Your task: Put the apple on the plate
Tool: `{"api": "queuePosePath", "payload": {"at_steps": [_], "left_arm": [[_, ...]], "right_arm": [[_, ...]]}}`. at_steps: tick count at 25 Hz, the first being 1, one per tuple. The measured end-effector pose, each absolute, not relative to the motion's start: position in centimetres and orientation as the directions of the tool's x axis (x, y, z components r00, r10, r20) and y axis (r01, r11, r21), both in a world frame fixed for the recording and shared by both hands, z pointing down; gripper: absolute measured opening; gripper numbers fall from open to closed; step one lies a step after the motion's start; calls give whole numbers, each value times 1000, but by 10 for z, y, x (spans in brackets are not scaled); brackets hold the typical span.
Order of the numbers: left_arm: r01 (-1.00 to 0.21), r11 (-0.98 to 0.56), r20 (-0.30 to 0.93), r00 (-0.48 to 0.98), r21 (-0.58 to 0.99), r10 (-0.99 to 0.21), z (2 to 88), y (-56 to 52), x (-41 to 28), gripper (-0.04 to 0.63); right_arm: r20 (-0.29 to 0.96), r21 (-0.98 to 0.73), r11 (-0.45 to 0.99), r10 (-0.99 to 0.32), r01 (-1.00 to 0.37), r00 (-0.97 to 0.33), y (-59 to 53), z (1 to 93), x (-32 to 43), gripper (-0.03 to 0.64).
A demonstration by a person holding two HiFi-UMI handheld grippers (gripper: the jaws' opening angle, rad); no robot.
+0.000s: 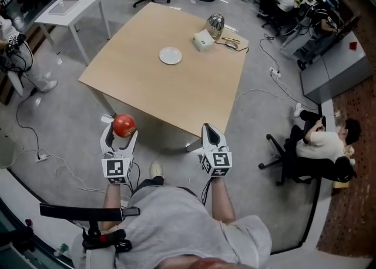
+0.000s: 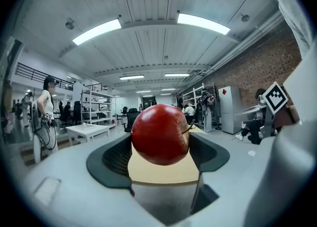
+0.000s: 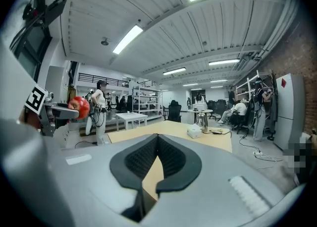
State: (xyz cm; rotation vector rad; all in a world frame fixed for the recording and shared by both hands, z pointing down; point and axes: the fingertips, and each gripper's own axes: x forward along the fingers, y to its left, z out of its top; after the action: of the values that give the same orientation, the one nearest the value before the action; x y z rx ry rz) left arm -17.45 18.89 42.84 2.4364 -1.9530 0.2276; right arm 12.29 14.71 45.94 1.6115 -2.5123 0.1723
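Two hand-held grippers show at the near edge of the head view, both held over the floor, short of the tabletop (image 1: pixel 147 80). At far left a person (image 1: pixel 17 56) stands by a white side table (image 1: pixel 70 6).

The left hand-held gripper (image 1: pixel 121 130) is clamped on the apple (image 1: pixel 124 125). In the left gripper view the jaws stand part open, with the dark pads pressing the red apple (image 2: pixel 160 135) from both sides and its stem pointing right. The apple is up in the air, just near of the tabletop's near corner. It also shows as a small red ball at the left of the right gripper view (image 3: pixel 79 108).

The plate (image 1: pixel 170 56) is small, white and round. It lies flat on the tabletop toward the far side, well apart from the apple. Right of the plate, near the far right corner, are a white box (image 1: pixel 203 41) and a shiny metal kettle (image 1: pixel 215 25), just beside each other. Some small items lie next to them, too small to tell.

The right hand-held gripper (image 1: pixel 210 134) is level with the left one, near the tabletop's near right edge. In its own view the jaws are closed with the tips touching, and they grip nothing (image 3: pixel 157 139). The tabletop shows through the slit below the tips.

At far right a person (image 1: pixel 320 144) sits on an office chair on the floor, with cables running across the floor nearby.
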Motion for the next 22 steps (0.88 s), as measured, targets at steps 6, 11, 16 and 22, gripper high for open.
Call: {"api": "queuePosePath", "payload": {"at_steps": [6,11,16,22], "left_arm": [[-973,-220,105,212,-73,-972,432,166,-191,383],[-974,-216,113,209,-60,-971,440,142,-216,383],[-977,-204,122,196,-56,-973,446,129,-230,383],[-982,-181,115,174,-46,-978,443,113,-240,383]], "right_arm": [[185,-11,408,-897,-913,-403,127,452,109,6],[194,-7,406,-896,-914,-400,99,453,87,6],[199,-13,416,-890,-909,-410,82,456,72,6],[218,-20,429,-879,-903,-423,62,462,61,6]]}}
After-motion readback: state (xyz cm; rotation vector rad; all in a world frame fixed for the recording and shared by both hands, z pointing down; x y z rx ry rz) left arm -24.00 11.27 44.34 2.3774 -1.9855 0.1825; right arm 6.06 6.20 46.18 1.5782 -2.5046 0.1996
